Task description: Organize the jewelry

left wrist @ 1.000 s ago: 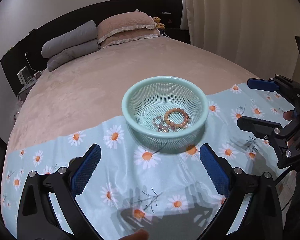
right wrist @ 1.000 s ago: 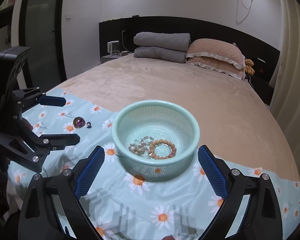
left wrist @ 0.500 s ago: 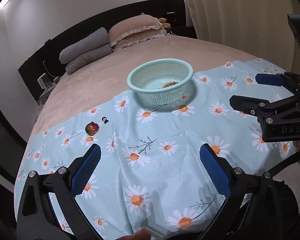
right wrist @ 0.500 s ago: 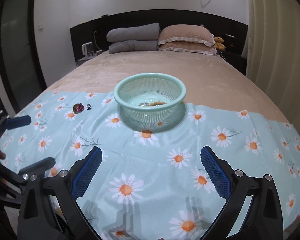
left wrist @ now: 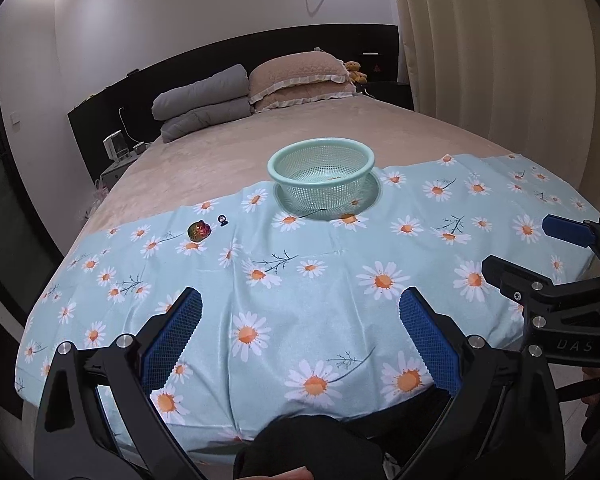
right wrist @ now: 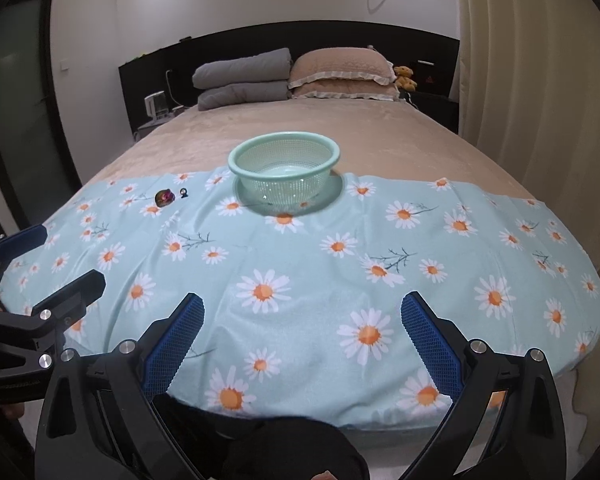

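Observation:
A mint green mesh basket (left wrist: 321, 178) (right wrist: 284, 170) stands on the far edge of a daisy-print cloth (left wrist: 340, 280) (right wrist: 320, 272) spread over the bed. Only a glimpse of beads shows inside it in the left wrist view. Left of the basket lie an iridescent stone-like piece (left wrist: 199, 230) (right wrist: 165, 197) and a small dark ring (left wrist: 222, 220) (right wrist: 184, 192). My left gripper (left wrist: 300, 332) hangs open over the cloth's near edge, empty. My right gripper (right wrist: 302, 336) is likewise open and empty, far back from the basket. Each gripper shows at the edge of the other's view.
Grey and beige pillows (right wrist: 300, 74) lie at the headboard with a small teddy bear (right wrist: 404, 78). A nightstand with an appliance (right wrist: 156, 106) stands to the left, curtains (right wrist: 540, 80) to the right. A dark knee (right wrist: 296, 448) sits below the bed edge.
Both grippers pulled back from just in front of the basket to the near edge of the bed. The basket now looks small and far, and the stone and ring have come into the left wrist view.

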